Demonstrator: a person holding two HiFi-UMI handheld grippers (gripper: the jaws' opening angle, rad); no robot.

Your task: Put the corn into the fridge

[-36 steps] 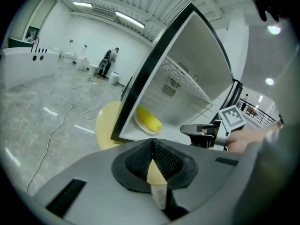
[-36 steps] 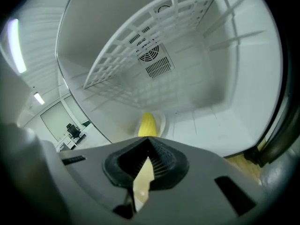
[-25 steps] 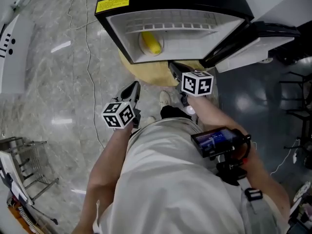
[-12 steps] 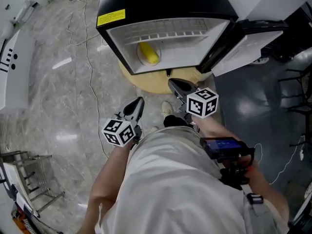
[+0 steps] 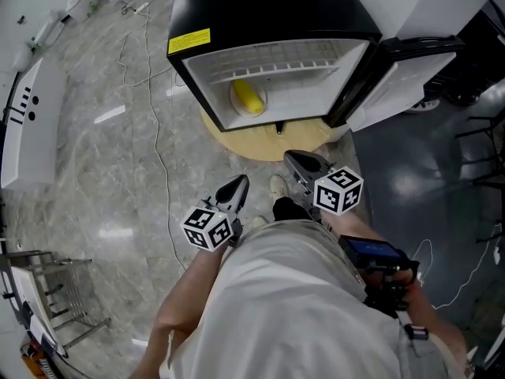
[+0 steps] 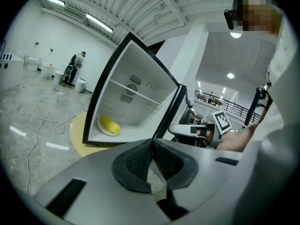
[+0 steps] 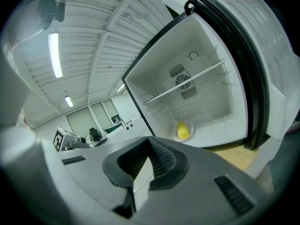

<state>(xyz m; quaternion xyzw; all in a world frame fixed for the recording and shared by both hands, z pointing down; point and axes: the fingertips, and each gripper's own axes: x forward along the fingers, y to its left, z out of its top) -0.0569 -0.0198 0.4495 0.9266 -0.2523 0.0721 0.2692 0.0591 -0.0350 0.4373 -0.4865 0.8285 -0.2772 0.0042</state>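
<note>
Lying on a small pale plate [image 5: 235, 105], the corn [image 5: 248, 96] rests inside the fridge [image 5: 268, 14], on the compartment's bottom and toward its 9 o'clock side in the head view. A wire shelf [image 6: 136, 95] crosses the compartment above it, and nothing touches the cob. The fridge door [image 5: 394, 81] stands swung wide open toward 3 o'clock. The fridge sits on a round wooden base [image 5: 245, 142], which shows at 6 o'clock of the opening on the grey marbled floor [image 5: 95, 180]. A thin cable [image 5: 154, 133] trails over that floor at 9 o'clock of the fridge.

Both grippers are well apart from the fridge, held in front of the person's body and pointing toward the open compartment. The left gripper [image 5: 239, 181] is at about 6 o'clock of the corn and the right gripper [image 5: 296, 158] at about 5 o'clock. Each gripper view shows the dark ribbed pads pressed together with nothing held. A pale sliver shows at the seam of each pair, possibly just part of the pads. From both gripper views the corn [image 6: 109, 124] [image 7: 183, 131] shows beyond the closed jaws, low in the white compartment.
</note>
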